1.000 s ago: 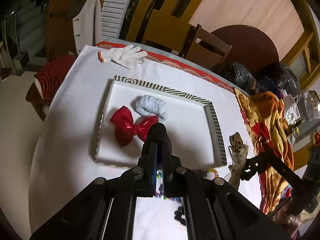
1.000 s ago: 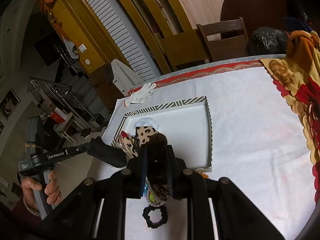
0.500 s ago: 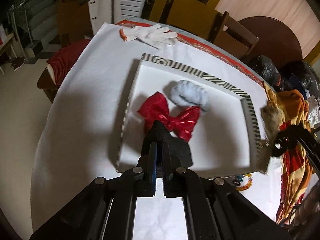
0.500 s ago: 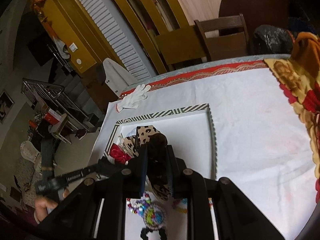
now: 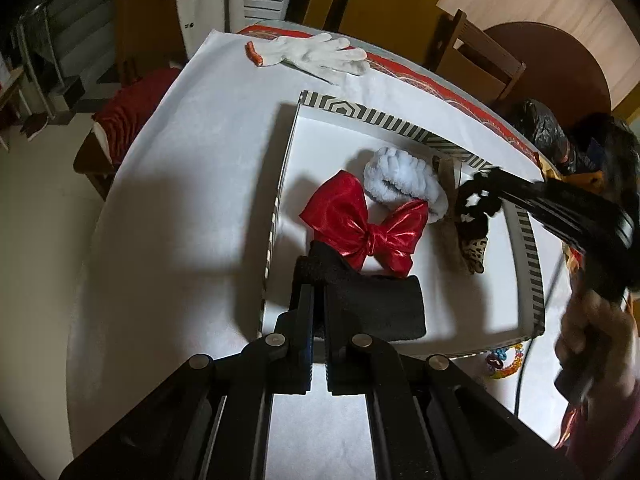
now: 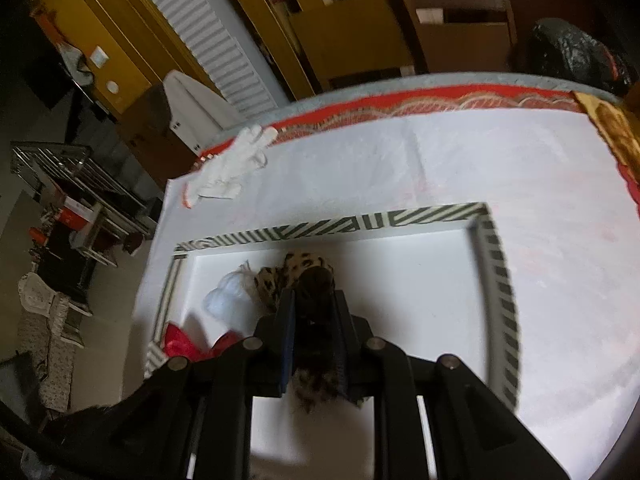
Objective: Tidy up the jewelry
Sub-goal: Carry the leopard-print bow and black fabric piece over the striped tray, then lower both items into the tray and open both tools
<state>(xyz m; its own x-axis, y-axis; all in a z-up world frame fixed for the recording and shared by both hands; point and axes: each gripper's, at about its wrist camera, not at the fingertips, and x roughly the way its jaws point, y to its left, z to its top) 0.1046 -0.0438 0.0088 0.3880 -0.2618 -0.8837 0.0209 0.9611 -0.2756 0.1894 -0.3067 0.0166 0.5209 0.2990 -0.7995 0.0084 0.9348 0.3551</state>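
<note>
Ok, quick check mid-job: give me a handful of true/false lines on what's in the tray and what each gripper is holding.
1. The left gripper is clamped on a black fabric band. True.
2. The right gripper holds a red bow. False: it grips a leopard-print scrunchie; the red bow lies in the tray.
3. A fluffy white scrunchie lies in the striped tray. True.
4. The white glove lies inside the tray. False: it lies on the tablecloth beyond it.
</note>
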